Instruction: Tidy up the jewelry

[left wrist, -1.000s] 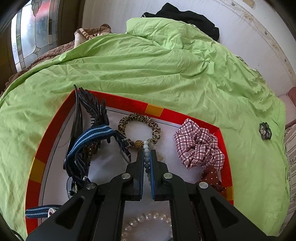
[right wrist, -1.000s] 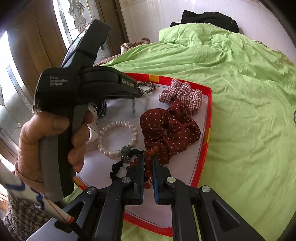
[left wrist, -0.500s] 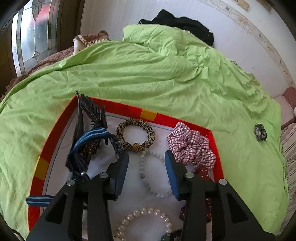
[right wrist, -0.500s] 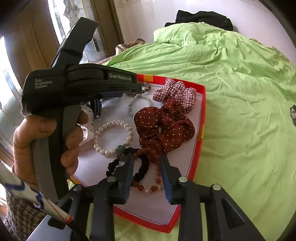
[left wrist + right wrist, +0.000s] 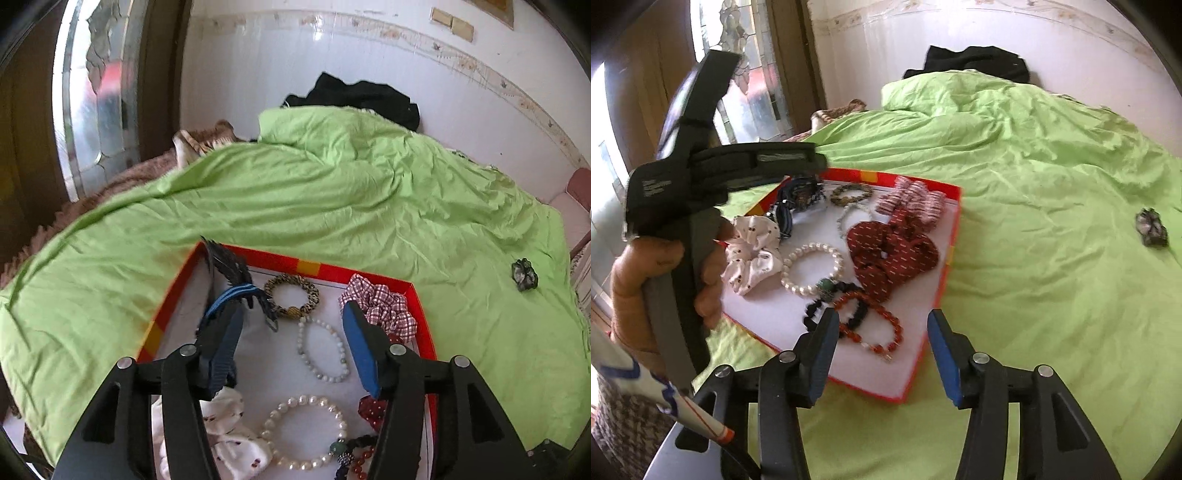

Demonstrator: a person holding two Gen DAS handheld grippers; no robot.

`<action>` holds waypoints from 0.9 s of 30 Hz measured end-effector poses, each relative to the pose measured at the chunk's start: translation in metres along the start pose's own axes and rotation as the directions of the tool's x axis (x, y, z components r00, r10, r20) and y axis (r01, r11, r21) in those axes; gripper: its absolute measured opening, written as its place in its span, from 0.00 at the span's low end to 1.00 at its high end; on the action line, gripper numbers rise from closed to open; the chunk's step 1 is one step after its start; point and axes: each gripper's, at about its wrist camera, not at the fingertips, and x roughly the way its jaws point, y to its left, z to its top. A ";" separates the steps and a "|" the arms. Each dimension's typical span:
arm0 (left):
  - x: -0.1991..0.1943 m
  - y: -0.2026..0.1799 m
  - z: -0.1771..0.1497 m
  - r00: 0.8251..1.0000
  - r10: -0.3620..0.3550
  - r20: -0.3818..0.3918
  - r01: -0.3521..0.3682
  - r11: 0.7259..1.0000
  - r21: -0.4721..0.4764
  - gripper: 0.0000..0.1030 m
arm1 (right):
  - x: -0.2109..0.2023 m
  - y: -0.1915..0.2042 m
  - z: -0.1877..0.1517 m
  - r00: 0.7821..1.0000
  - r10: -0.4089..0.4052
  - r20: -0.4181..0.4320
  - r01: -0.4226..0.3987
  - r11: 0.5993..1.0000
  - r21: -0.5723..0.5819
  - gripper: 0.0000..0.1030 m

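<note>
A red-rimmed tray lies on the green bedspread and holds jewelry. In it lie a grey bead bracelet, a pearl bracelet, a red bead bracelet, a leopard hair tie, a plaid scrunchie, a dark red dotted scrunchie, a white scrunchie and a blue striped band. My left gripper is open and empty above the grey bracelet. My right gripper is open and empty above the tray's near edge.
A small dark hair tie lies alone on the bedspread to the right of the tray. Black clothing sits at the far end by the white wall. A glass door stands at the left.
Both grippers opened. The left let go of the grey bead bracelet and the right let go of the red bead bracelet; both now lie in the tray. Both grippers pulled back and up.
</note>
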 end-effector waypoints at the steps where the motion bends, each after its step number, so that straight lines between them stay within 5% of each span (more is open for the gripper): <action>1: -0.003 -0.001 -0.001 1.000 0.005 0.008 -0.005 1.000 0.003 0.55 | -0.003 -0.004 -0.002 1.000 -0.006 -0.001 0.006 1.000 0.011 0.52; 8: -0.023 -0.024 -0.010 0.995 0.065 0.076 -0.072 0.994 0.088 0.57 | -0.027 -0.026 -0.017 0.999 -0.043 -0.001 0.043 0.997 0.072 0.52; 14: -0.047 -0.033 -0.028 0.996 0.062 0.061 -0.068 0.993 0.101 0.58 | -0.040 -0.040 -0.032 0.998 -0.057 -0.018 0.059 0.992 0.116 0.53; 19: -0.080 -0.021 -0.056 0.999 0.038 0.021 -0.040 0.996 0.077 0.58 | -0.044 -0.037 -0.041 0.999 -0.036 -0.041 0.042 0.987 0.154 0.53; 27: -0.130 0.011 -0.091 0.993 0.114 -0.011 -0.114 0.993 0.025 0.63 | -0.051 -0.002 -0.056 1.000 -0.009 -0.029 0.012 0.995 0.100 0.59</action>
